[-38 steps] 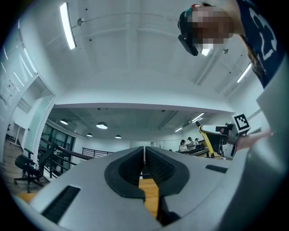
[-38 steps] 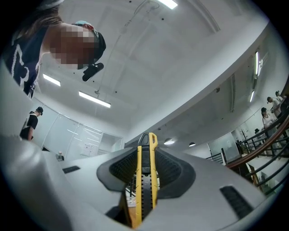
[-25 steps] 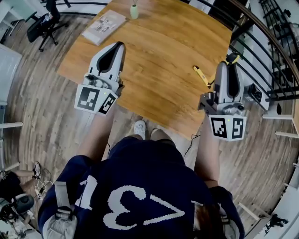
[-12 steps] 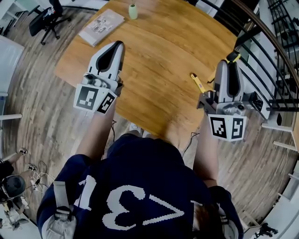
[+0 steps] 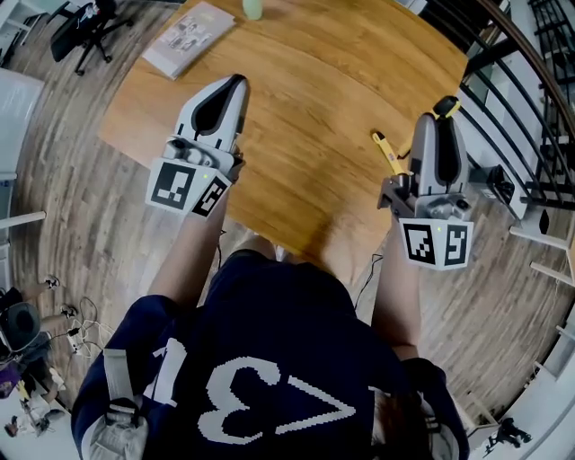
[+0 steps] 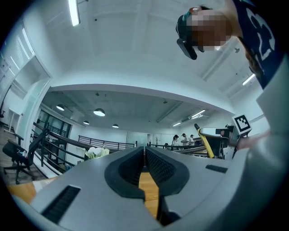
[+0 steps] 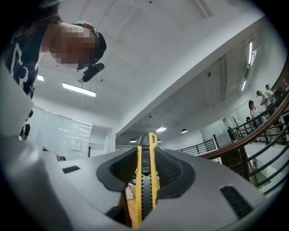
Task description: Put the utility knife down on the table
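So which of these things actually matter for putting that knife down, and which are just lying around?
In the job:
utility knife, clamped in the right gripper
wooden table

Just lying about:
booklet
pale green bottle
small yellow item on the table
office chair
The left gripper is shut and empty.

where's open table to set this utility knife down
The table is bare across its middle, between the left hand-held gripper and the right hand-held gripper holding the utility knife. Taken: the far left corner by the booklet, and the right edge by a yellow item.
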Available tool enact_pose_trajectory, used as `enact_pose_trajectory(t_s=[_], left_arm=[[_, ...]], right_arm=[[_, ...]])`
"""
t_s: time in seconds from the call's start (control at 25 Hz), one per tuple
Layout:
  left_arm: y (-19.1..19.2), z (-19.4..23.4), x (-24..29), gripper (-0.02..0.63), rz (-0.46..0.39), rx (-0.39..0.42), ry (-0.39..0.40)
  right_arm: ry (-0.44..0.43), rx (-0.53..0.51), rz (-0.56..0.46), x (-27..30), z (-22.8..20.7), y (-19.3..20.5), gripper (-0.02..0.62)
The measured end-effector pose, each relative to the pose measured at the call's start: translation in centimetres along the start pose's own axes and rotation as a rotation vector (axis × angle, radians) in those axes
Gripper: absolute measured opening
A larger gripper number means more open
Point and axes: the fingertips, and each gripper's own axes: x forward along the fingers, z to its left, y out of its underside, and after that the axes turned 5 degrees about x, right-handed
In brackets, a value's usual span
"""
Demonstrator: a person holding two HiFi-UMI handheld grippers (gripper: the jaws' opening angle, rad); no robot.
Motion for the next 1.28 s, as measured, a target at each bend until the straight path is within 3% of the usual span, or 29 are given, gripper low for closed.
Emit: enact_pose_trajectory(t_s=[0.24,0.4,0.88,1.28], left_arm=[[2.8,1.1,0.5,0.023,0.042,-0.037,0.012],[5.1,1.5,0.5,0.023,0.084,-0.065,0.020],[14.1,1.6,-0.1,0.023,0.232,-0.162,0.063],[16.9,0.8,-0.1,0.023,0.293,-0.174,0.116]], right_arm=[[0.021,0.000,0.066,0.7,0.0,3.0,0.130],[0.028,-0.009,0.162,1.1,0.1,6.8,0.130],[0.116,0.024,0.531,-1.4,-2.7,24.1,0.130],[0.204,-0.114,0.911,-5.1,-5.3,35.9,0.133]])
